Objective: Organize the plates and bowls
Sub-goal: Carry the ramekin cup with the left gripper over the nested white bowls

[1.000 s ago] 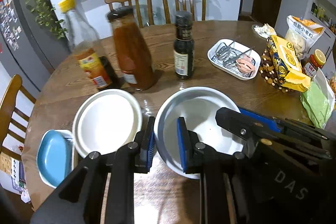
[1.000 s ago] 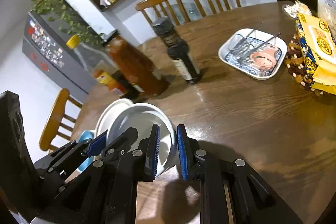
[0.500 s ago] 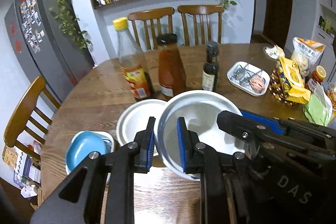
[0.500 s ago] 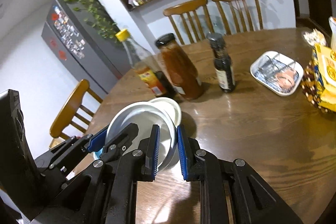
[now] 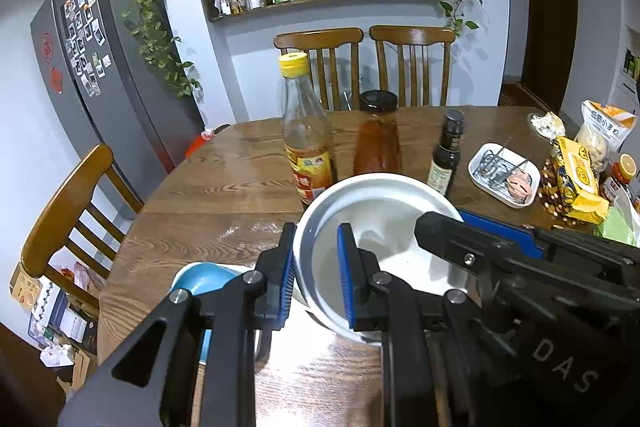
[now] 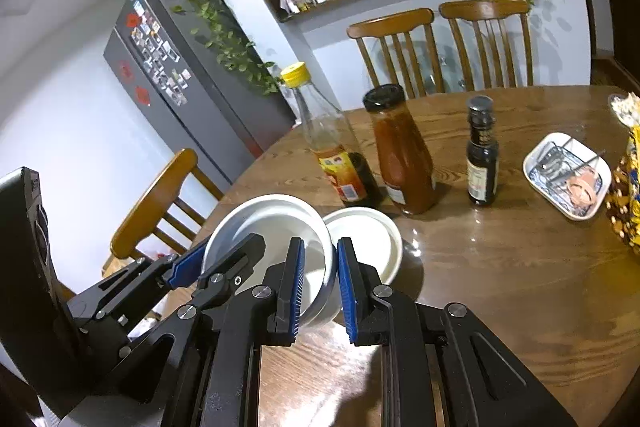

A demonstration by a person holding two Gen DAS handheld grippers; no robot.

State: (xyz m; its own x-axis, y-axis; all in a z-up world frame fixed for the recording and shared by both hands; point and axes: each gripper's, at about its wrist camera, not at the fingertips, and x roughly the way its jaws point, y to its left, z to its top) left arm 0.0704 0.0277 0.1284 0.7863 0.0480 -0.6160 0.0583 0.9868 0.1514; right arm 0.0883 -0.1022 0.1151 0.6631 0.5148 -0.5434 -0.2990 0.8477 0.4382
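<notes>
White bowl [image 5: 384, 223]: we hold it clear of the round wooden table [image 6: 520, 267], tilted, with its opening facing up and toward the cameras; being round, it shows us no long axis.
Left gripper [image 5: 316, 279]: our jaws stand nearly closed, pinching the bowl's near-left rim, one blue pad inside the wall and one outside.
Right gripper [image 6: 320, 291]: our jaws stand equally narrow, clamped on the bowl's opposite rim in the same way.
White plate [image 6: 372, 239]: we see it flat on the table, just behind and below the raised bowl.
Blue bowl [image 5: 200, 279]: we find it near the table's left edge, partly hidden by the left gripper.
Bottles: a yellow-capped bottle [image 5: 306, 135], a red sauce bottle [image 5: 378, 139] and a small dark bottle [image 5: 446, 155] stand upright in a row beyond the bowl.
Rectangular white dish [image 5: 504, 175]: it sits to the right of the bottles, with small items we cannot make out.
</notes>
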